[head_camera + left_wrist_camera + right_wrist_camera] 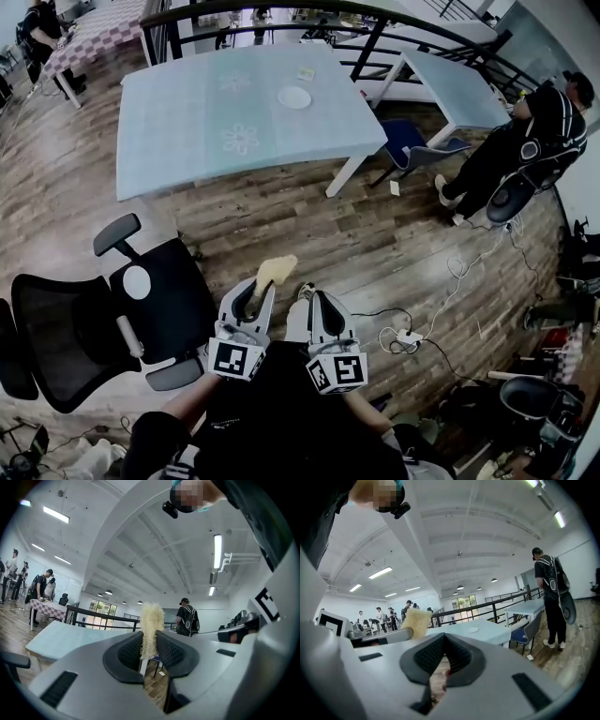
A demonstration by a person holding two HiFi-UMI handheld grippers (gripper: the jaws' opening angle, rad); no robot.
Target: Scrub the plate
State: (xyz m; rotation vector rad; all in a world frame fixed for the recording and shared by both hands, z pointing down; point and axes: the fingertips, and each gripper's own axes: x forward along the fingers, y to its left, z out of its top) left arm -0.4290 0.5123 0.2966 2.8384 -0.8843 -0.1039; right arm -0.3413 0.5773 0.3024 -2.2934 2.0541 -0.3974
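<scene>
Close against the person's torso, the 2 grippers sit side by side, marker cubes toward the body and tips aimed at the far side of the room. The left gripper (263, 292) is clamped on a pale yellow scrub pad (275, 271), which sticks out beyond its tips. The right gripper (317, 298) has its jaws pressed together with nothing between them.

The left gripper view shows what the head view cannot: the scrub pad (152, 625) stands edge-on and upright, pinched between the ribbed pads of the left gripper (149, 643), its fibrous top rising above them. The right gripper view shows the right gripper (443, 641) closed on itself, with the scrub pad (417, 620) off to its left.

The white plate (294, 97) lies on the light blue table (178, 122) at the far middle of the room, well apart from both grippers. It also appears in the right gripper view as a small disc (473, 630) on the tabletop. A black office chair (89, 328) stands near left on the wooden floor, and a person in black (525, 141) stands far right.
</scene>
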